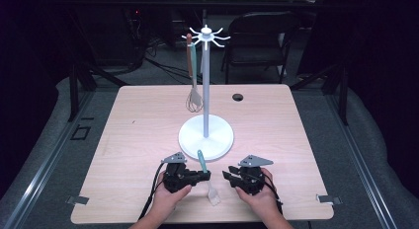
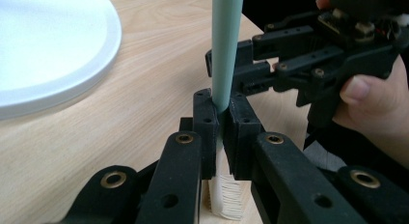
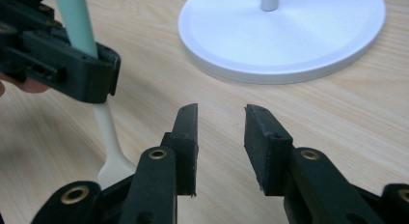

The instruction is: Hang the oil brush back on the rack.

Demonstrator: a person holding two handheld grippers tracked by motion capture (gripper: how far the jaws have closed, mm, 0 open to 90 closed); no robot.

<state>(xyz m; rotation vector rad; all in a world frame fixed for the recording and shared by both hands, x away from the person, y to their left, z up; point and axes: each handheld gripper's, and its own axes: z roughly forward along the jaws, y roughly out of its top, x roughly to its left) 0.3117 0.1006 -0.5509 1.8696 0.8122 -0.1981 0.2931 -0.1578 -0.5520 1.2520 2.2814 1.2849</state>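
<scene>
A brush with a teal handle [image 1: 201, 161] and a white bristle head [image 1: 213, 195] lies near the table's front edge, just in front of the white stand's round base [image 1: 188, 136]. My left gripper [image 1: 206, 175] is shut on it where the teal handle [image 2: 225, 45] meets the white neck, bristles [image 2: 226, 197] below the jaws. My right gripper [image 1: 226, 175] is open just right of the brush, its fingertips [image 3: 187, 119] apart over bare wood and facing the left gripper. The brush neck [image 3: 110, 137] shows at the left in the right gripper view.
A white utensil stand [image 1: 205, 91] with hook arms at the top rises from mid-table. A whisk [image 1: 193, 98] with a brown handle hangs from it beside a pale teal utensil [image 1: 200, 58]. A cable hole [image 1: 238, 96] lies at the back right. A chair stands behind the table.
</scene>
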